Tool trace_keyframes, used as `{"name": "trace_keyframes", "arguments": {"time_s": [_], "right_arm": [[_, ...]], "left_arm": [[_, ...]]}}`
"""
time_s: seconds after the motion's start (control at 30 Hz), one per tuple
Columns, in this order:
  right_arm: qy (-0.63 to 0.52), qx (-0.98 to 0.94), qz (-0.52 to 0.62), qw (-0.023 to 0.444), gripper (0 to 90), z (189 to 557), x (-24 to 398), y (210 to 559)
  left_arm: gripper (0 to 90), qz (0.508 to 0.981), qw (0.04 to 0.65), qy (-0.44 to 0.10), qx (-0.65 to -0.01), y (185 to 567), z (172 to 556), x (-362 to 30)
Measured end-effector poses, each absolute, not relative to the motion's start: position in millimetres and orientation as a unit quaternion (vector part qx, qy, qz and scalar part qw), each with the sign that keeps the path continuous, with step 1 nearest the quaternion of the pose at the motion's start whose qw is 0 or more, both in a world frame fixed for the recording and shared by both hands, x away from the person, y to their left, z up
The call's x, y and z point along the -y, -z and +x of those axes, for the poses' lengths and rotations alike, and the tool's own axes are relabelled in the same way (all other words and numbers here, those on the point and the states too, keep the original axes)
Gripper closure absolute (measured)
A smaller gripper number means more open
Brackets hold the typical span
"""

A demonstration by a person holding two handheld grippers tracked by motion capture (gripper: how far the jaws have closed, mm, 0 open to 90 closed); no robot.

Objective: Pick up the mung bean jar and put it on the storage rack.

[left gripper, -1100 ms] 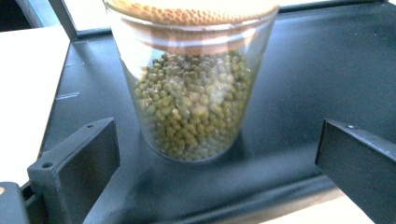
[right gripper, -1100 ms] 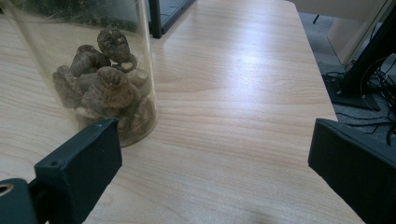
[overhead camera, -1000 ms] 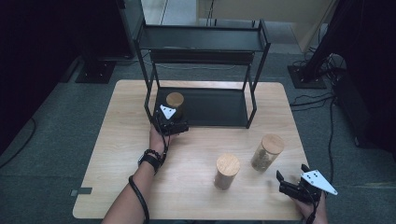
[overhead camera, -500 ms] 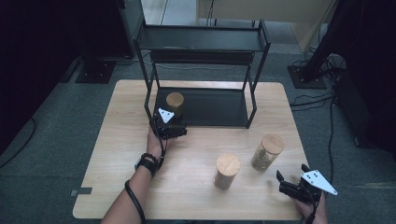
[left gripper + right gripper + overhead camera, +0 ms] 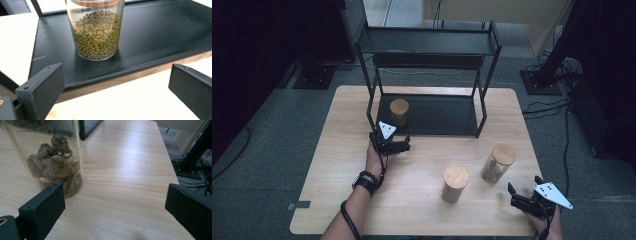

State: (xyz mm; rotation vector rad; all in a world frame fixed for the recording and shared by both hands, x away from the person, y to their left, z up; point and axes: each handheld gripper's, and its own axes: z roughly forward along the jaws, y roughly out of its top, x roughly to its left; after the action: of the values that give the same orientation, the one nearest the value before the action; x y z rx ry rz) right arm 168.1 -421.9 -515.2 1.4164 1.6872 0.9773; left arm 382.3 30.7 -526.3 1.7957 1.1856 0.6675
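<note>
A glass jar of green beans (image 5: 96, 32) with a wooden lid (image 5: 399, 107) stands on the bottom shelf of a black rack (image 5: 437, 117). My left gripper (image 5: 391, 143) is open just in front of that shelf's edge, a short way back from the jar, with nothing between its jaws (image 5: 117, 75). On the table stand a wood-lidded jar (image 5: 455, 183) and a jar of brown lumps (image 5: 497, 163). My right gripper (image 5: 525, 192) is open near the table's front right corner. The jar of brown lumps (image 5: 53, 162) stands just beyond its left jaw.
The rack has an upper shelf (image 5: 427, 42) on thin black legs (image 5: 482, 107). The wooden table (image 5: 337, 165) has bare wood at the left and between the two hands. Cables (image 5: 557, 107) lie on the floor at the right.
My left gripper has drawn back from the bean jar toward the table's front, and the jar stays on the shelf. The right gripper has barely moved.
</note>
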Motion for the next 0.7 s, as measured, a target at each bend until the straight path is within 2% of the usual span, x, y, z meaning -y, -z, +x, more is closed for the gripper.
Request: {"name": "trace_keyframes", "arguments": {"time_s": [0.7], "right_arm": [[-0.375, -0.656, 0.547, 0.361, 2.5, 167.8, 421.0, 515.3]], "left_arm": [[0.6, 0.722, 0.436, -0.262, -0.469, 526.1, 360.5, -50.2]]}}
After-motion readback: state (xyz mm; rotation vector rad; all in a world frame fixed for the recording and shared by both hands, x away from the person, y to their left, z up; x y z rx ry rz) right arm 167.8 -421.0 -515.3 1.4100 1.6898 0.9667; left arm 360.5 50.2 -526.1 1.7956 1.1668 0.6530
